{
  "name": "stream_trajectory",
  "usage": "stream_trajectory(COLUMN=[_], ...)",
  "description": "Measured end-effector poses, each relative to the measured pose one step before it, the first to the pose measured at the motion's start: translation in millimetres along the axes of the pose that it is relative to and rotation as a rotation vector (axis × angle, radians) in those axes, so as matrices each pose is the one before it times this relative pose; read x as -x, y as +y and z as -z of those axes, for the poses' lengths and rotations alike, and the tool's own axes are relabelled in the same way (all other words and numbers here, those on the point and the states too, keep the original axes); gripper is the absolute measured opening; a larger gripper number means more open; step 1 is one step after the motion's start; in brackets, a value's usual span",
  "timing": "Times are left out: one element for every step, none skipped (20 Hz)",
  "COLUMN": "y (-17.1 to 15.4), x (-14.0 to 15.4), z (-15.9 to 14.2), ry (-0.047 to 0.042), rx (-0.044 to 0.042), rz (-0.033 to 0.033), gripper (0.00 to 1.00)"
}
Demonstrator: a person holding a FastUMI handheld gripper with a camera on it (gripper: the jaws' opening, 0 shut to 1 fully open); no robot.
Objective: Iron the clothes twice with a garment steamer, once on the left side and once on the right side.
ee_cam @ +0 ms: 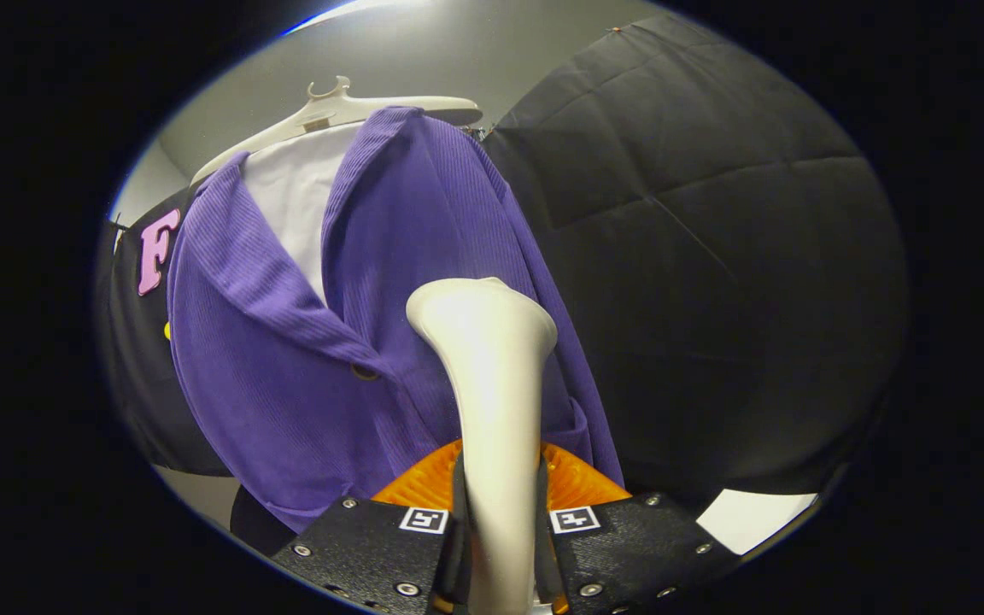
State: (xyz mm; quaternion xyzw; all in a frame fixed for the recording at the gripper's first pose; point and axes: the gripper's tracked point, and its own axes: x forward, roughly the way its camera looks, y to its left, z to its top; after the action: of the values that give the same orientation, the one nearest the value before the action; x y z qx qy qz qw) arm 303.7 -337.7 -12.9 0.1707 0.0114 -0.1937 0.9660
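Gripping the cream garment steamer (492,401) by its neck, the claw (499,521) has both fingers (372,547) pinched against it, one on each side, with the steamer's long axis running straight up and away between them and its flared head well beyond the fingertips. Resting against or just short of the purple jacket (287,384), which cannot be told apart here, the head sits just past the button placket, below the collar, on the panel farther from the lettered wall. Hanging from a white hanger (330,111) directly ahead, over a white shirt (295,188).
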Motion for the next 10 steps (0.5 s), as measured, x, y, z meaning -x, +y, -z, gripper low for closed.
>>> stream_trajectory(y=[-1.71, -0.12, -0.97, 0.15, 0.31, -1.36, -1.33, -1.71, 1.44, 0.18], x=[3.56, 2.56, 1.45, 1.0, 1.53, 0.73, 0.64, 0.2, -2.14, -1.35], z=[10.13, 8.85, 7.92, 8.55, 8.92, 6.91, 3.89, 4.5, -0.61, 0.48], ry=[0.01487, 0.01277, 0.01186, 0.01362, 0.01058, 0.01023, 0.00587, 0.00367, 0.00122, 0.0012], rx=[0.00858, 0.00975, 0.00812, 0.00579, 0.00616, 0.00354, 0.00194, 0.00198, 0.00349, 0.00567], rz=[0.00101, 0.00034, 0.00101, -0.00097, 0.00051, 0.00076, 0.00103, 0.00054, 0.00118, 0.00044], gripper=[0.29, 0.29, 0.29, 0.29, 0.29, 0.29, 0.29, 0.29, 0.29, 0.29])
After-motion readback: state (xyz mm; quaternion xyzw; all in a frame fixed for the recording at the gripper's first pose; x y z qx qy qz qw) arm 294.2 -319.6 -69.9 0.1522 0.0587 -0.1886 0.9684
